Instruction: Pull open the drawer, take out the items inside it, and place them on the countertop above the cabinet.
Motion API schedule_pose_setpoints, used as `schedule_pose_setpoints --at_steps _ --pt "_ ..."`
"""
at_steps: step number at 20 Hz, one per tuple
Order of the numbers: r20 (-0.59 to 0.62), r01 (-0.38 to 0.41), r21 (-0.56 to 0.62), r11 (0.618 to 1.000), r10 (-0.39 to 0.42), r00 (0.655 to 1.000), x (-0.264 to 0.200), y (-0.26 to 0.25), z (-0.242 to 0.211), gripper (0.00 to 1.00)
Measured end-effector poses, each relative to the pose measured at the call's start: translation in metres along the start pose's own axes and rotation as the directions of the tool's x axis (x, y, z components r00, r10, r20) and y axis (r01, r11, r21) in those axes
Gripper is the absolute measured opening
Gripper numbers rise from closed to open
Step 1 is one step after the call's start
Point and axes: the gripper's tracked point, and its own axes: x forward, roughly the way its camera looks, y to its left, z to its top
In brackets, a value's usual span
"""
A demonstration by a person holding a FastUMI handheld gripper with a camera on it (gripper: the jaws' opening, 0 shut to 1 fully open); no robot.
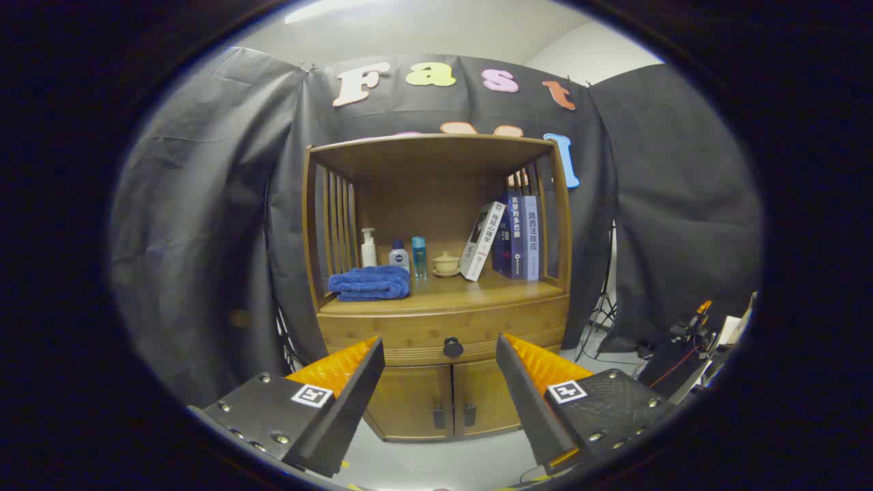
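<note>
The gripper (440,351) is nearest, its fingers (354,382) spread wide apart and holding nothing. Beyond them stands a wooden cabinet (440,327), well apart from the tips. Its drawer (409,337) is closed, the round black knob (453,348) showing between the fingers; below sit two shut doors (447,402). On the tabletop (470,290) above the drawer lie a folded blue towel (370,283), a white pump bottle (368,248), a small lotion bottle (399,257), a blue-capped bottle (419,256), a lidded cup (447,264), and books (508,239), one leaning.
</note>
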Motion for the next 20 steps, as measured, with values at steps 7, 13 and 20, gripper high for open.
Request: schedule_pose_setpoints --at_steps 7,13,20 --pt "-0.015 0.004 -0.021 1.0 -0.005 1.0 0.006 0.001 -0.014 0.99" --pt "0.013 0.024 -0.044 0.999 -0.023 1.0 0.015 -0.005 -0.022 0.99" --pt "0.018 -0.006 -0.09 0.996 0.008 1.0 0.053 -0.006 -0.05 0.99"
